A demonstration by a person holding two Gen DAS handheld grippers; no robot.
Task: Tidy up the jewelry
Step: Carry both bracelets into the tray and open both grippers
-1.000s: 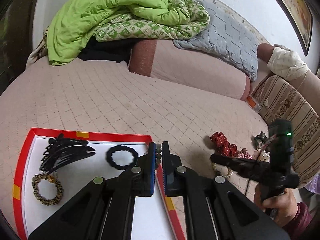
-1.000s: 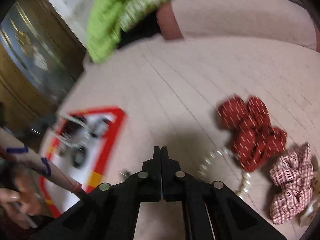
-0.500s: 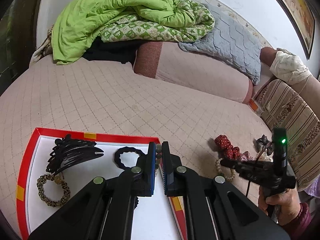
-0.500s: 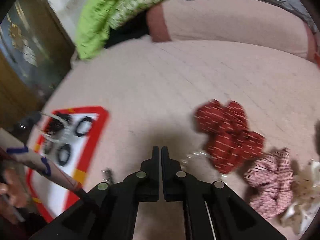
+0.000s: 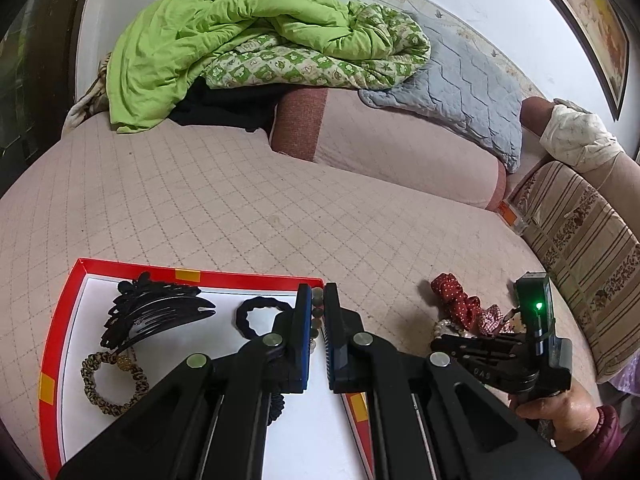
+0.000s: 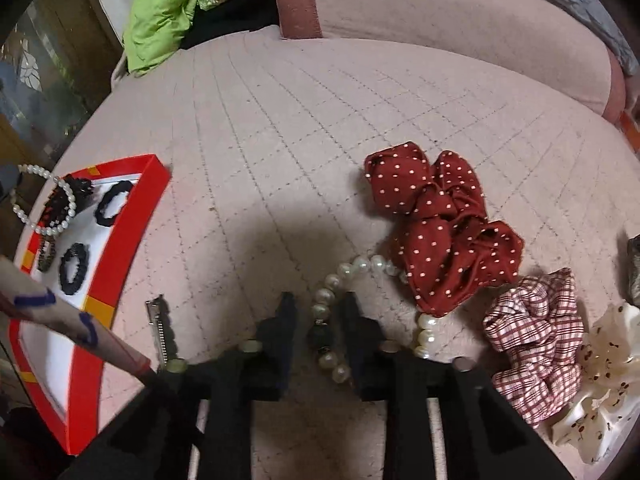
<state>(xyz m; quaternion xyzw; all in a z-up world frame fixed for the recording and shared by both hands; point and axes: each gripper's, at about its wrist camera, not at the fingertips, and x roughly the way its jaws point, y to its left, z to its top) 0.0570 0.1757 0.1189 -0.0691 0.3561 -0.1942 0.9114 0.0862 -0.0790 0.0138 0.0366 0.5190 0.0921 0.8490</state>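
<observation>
Left gripper (image 5: 316,316), jaws nearly closed, pinches a string of round beads (image 5: 317,312) above the red-rimmed tray (image 5: 248,279), apparently for release. Right gripper (image 6: 318,312), jaws parted, straddles a glossy pearl bracelet (image 6: 326,294) on the quilted bed cover (image 6: 320,128), gripping nothing. Probable next move: closing on the hard, slippery pearls. Beside them lies 1 soft, polka-dot red scrunchie (image 6: 436,224).
</observation>
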